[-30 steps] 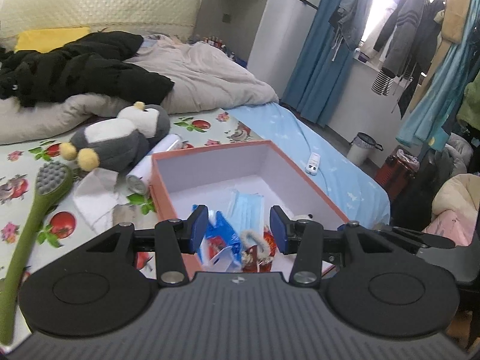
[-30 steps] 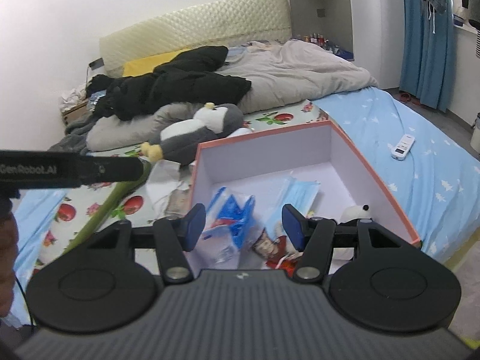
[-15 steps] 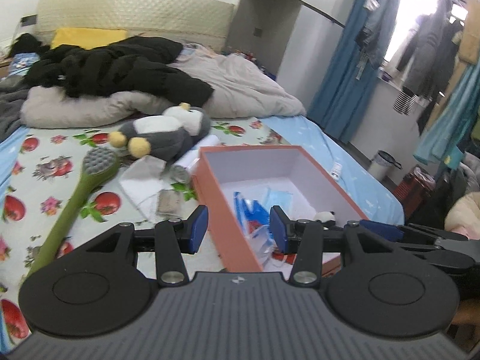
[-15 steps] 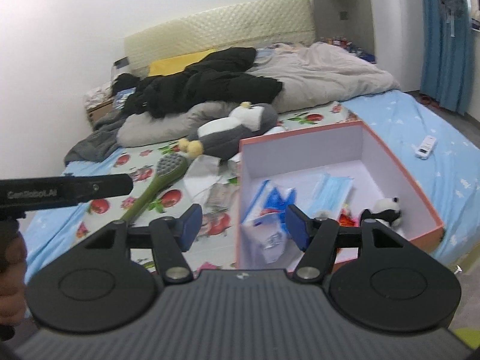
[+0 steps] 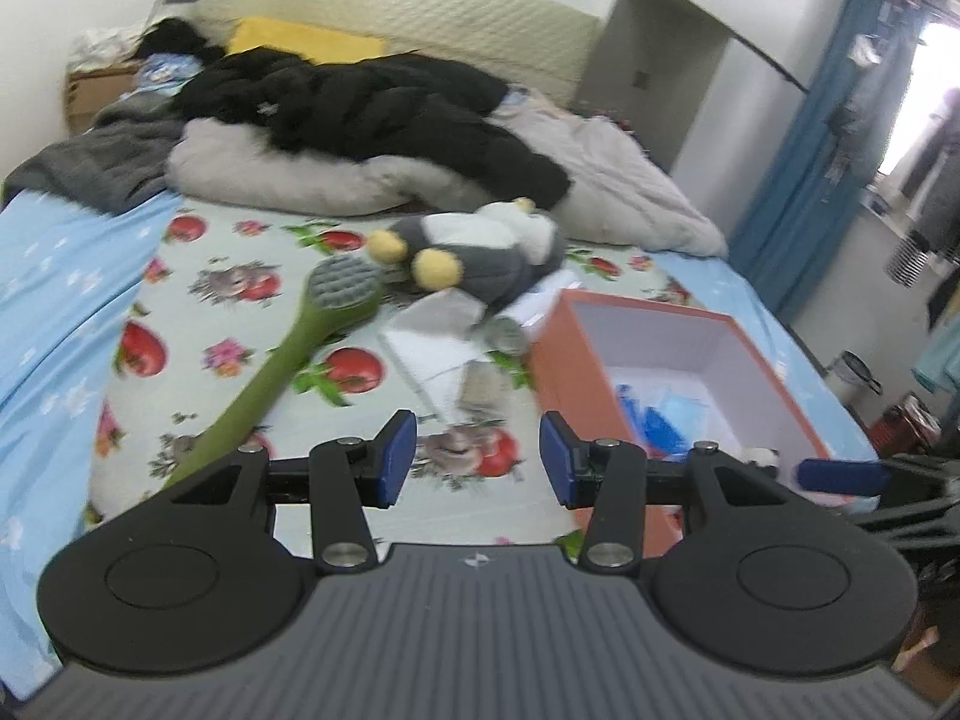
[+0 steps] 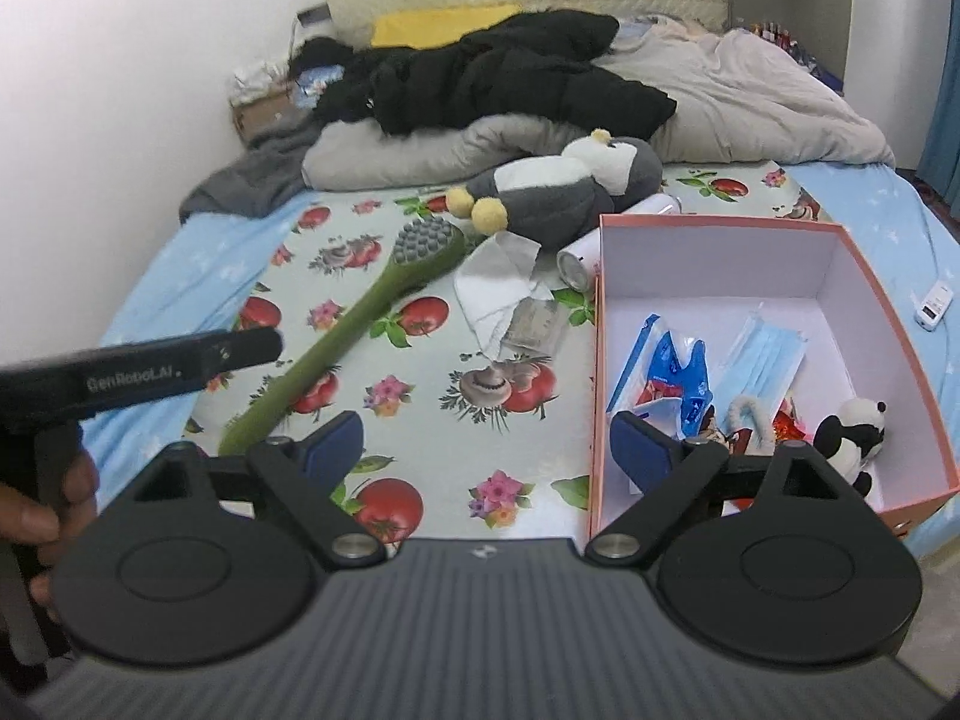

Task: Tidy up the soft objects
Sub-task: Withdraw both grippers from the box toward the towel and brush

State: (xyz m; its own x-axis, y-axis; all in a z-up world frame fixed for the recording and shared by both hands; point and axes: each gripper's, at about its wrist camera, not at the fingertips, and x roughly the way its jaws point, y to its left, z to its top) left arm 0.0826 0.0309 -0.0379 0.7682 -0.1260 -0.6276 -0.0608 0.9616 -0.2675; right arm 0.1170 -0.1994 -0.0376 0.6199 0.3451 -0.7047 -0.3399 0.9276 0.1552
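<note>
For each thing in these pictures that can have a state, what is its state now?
Left claw: open, empty.
Right claw: open, empty.
Orange box: open, partly filled.
Penguin plush: lying on bed, outside box.
Panda plush: inside box.
White cloth: crumpled, outside box.

Bare printed sheet [image 6: 432, 420] along bed's near edge, between green brush [image 6: 354, 324] and orange box [image 6: 600, 360]. Plush penguin [image 6: 558, 192], cloth [image 6: 498, 288], can [image 6: 579, 261] crowd farther in.
</note>
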